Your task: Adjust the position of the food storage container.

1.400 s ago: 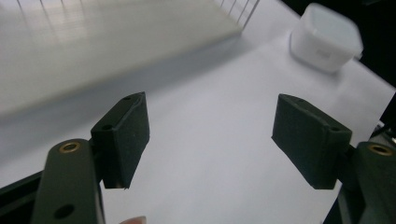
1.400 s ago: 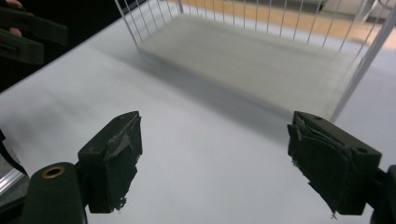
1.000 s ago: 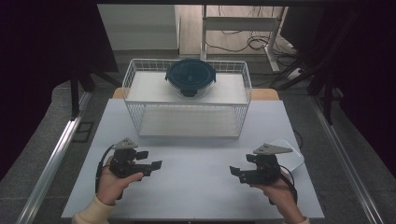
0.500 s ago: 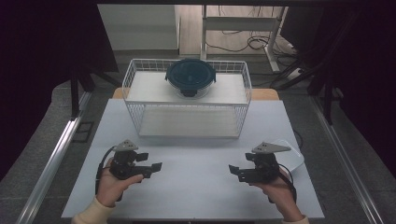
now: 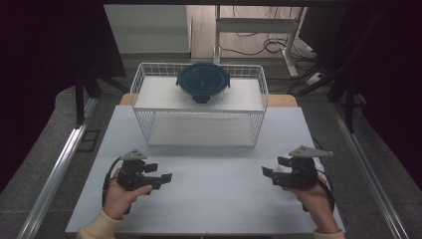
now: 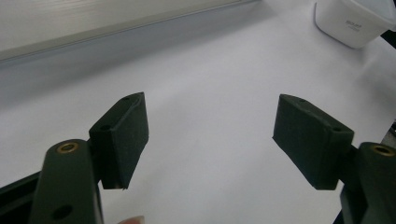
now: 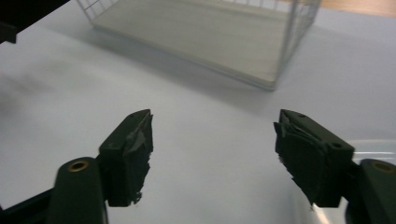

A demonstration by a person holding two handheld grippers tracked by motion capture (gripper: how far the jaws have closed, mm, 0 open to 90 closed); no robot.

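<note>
My left gripper (image 5: 161, 172) is held low over the white table (image 5: 214, 199) at the front left, its jaws open on bare table, as the left gripper view (image 6: 210, 135) confirms. At the front right, my right gripper (image 5: 271, 167) points left toward it. Its jaws are open and have just been closing a little, with nothing between them (image 7: 212, 149). A round dark teal lidded container (image 5: 203, 82) rests on top of a white wire basket (image 5: 199, 127) at the back of the table.
A white plastic tub (image 6: 355, 21) stands on the table close to the right gripper; its rim (image 7: 373, 144) is beside the right jaw. The basket's near corner (image 7: 275, 84) lies ahead of the right gripper. Bare table stretches between the hands.
The right hand has shifted to the right and slightly up, and its jaws stand a little narrower. The left hand has stayed where it was.
</note>
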